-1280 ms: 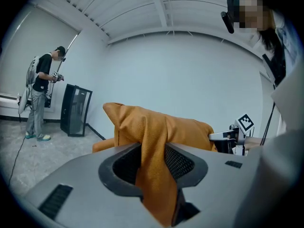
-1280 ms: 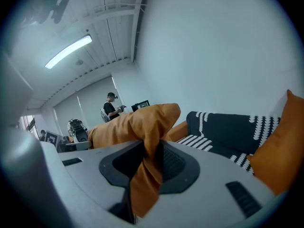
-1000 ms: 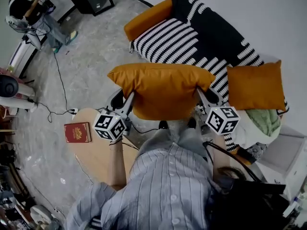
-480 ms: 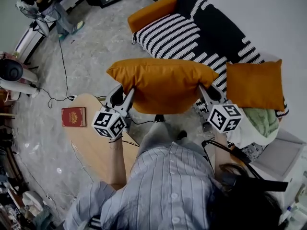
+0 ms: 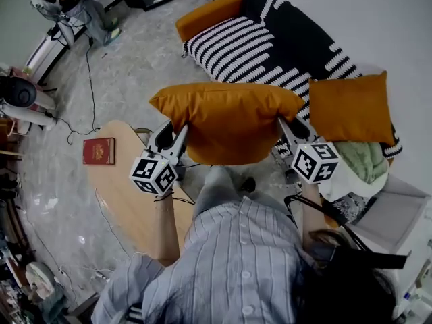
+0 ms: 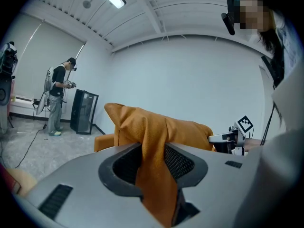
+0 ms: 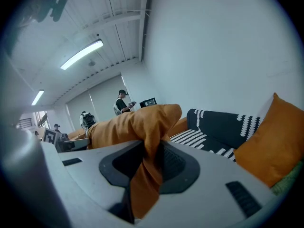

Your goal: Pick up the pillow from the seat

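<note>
pale striped button shirt (image 5: 236, 262); left tool (image 5: 177, 129), right tool (image 5: 283, 124) grey; black-white marker cubes (image 5: 154, 174)

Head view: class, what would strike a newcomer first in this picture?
An orange pillow held in the air, its ends pinched by the left gripper and right gripper. Behind it stands a black-and-white striped sofa with a second orange pillow at its right end.

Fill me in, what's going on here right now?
A person holds the orange pillow in the air in front of them, clear of the striped sofa. The left gripper is clamped on one end of it and the right gripper on the other. A second orange pillow sits at the sofa's right end.
</note>
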Demonstrator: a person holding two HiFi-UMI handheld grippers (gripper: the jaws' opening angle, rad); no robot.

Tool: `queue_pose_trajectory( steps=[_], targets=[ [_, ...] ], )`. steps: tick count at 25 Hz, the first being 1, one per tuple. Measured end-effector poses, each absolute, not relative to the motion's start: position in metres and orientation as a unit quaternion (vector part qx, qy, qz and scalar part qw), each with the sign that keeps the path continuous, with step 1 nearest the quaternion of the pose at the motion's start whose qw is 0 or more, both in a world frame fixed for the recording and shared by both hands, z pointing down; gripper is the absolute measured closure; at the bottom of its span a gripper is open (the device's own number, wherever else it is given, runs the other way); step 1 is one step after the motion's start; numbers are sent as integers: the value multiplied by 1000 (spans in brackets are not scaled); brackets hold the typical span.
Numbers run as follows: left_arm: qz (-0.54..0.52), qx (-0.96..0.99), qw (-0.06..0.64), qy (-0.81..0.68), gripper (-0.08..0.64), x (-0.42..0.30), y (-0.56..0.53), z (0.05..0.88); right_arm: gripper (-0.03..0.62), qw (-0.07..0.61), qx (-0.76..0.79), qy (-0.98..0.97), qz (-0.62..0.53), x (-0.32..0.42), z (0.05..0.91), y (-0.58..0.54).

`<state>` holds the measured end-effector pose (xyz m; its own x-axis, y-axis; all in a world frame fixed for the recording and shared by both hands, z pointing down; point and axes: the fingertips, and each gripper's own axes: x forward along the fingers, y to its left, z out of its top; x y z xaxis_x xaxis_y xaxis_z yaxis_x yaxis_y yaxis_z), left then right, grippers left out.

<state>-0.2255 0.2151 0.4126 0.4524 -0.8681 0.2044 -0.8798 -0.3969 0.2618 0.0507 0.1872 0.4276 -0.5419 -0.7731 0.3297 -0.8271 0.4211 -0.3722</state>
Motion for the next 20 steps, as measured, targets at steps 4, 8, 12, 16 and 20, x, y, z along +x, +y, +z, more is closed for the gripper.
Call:
queue_pose_trajectory(
  steps=[4,8,12,16,20],
  targets=[
    [17,831,174,-527,397,-210,245,416,488,58,472,-843,253,66,432,214],
    [19,831,176,-527,397,-198,267,418,488,58,472,-843,253,78,435,236],
    [23,831,176,-527,397,-192,279,417,488,57,474,-842,253,84,437,248],
    [27,832,174,-527,397,-189,282,417,488,53,474,-842,253,86,439,252],
    [25,832,170,-527,397,-189,283,415,488,51,474,-843,250,87,437,252]
  ],
)
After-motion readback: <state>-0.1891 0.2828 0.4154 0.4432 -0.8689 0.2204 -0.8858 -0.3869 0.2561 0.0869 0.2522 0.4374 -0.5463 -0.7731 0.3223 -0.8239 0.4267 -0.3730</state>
